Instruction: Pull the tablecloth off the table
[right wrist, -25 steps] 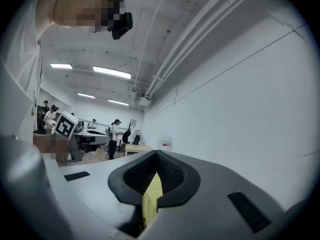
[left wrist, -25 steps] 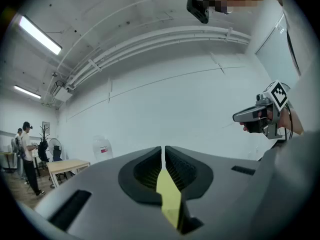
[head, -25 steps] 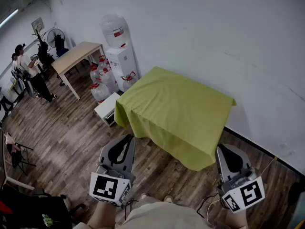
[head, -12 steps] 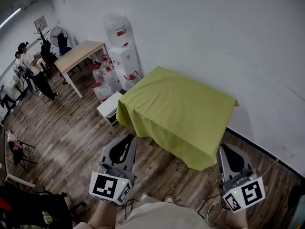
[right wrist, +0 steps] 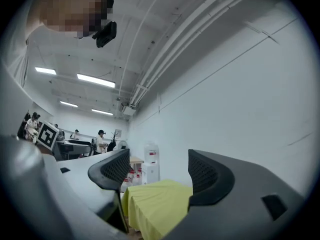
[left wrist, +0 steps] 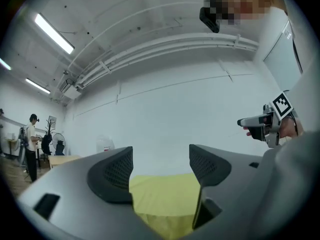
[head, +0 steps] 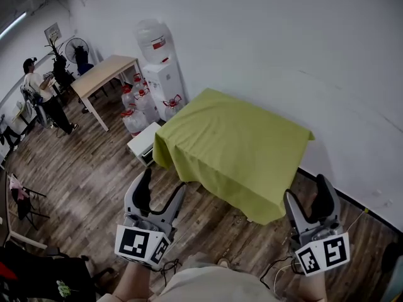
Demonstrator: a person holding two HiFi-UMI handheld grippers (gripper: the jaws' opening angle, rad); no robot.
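A yellow-green tablecloth (head: pixel 234 145) covers a table against the white wall and hangs down its sides. It shows ahead between the jaws in the left gripper view (left wrist: pixel 165 196) and the right gripper view (right wrist: pixel 155 204). My left gripper (head: pixel 162 190) hovers over the floor short of the cloth's near left corner. Its jaws have just been opening and stand wide with nothing between them. My right gripper (head: pixel 307 195) is near the cloth's right front corner, jaws also just opened and empty. Neither touches the cloth.
A water dispenser (head: pixel 160 68) with several bottles (head: pixel 135 102) at its foot stands left of the table, by a low white box (head: pixel 143 142). A wooden table (head: pixel 101 74) and a person (head: pixel 43 96) are farther left. A folding chair (head: pixel 22 203) stands at the left edge.
Both grippers' jaws went from shut to wide open. The right gripper shifted slightly forward toward the cloth's corner.
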